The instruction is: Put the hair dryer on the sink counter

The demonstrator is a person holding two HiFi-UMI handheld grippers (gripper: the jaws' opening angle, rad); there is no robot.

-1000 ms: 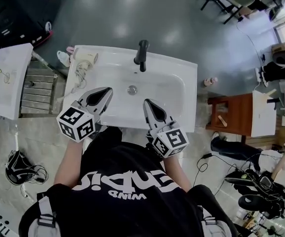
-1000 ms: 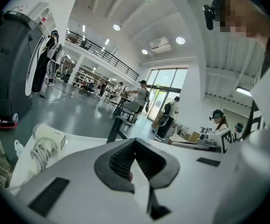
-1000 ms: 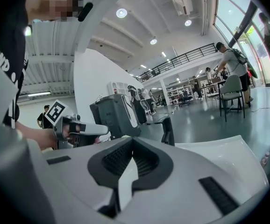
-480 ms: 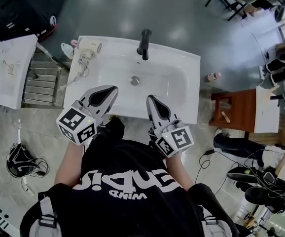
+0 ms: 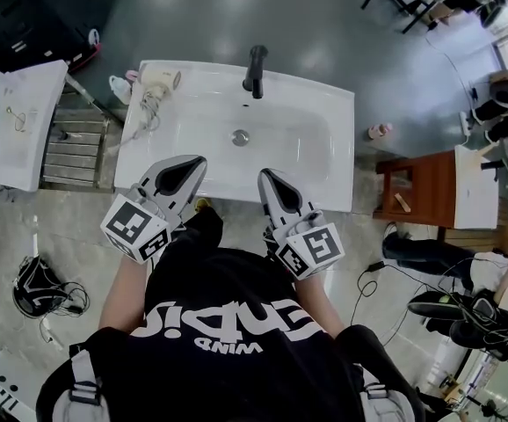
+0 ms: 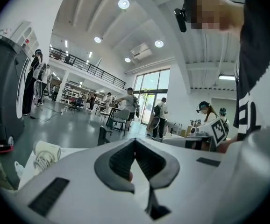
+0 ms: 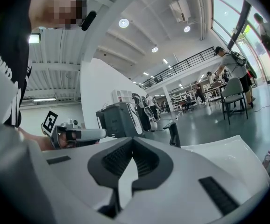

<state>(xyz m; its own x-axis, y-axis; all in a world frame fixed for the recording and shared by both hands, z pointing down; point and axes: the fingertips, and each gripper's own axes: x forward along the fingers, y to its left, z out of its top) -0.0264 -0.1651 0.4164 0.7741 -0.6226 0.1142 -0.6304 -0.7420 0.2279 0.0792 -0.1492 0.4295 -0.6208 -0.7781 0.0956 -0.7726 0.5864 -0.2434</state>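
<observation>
One dryer [image 5: 156, 86], one sink [image 5: 335, 112], one faucet [image 5: 254, 69], two grippers. The dryer lies on the sink's 10 o'clock corner, at 11 o'clock from the left gripper [image 5: 196, 161], well apart. Left and right gripper [image 5: 264, 178] fingers are pressed together, empty.

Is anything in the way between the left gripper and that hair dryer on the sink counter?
Nothing visible blocks it. The hair dryer lies at the back left corner of the sink counter, its cord trailing forward. The left gripper, shut and empty, is near the front edge; only bare counter lies between.
</observation>
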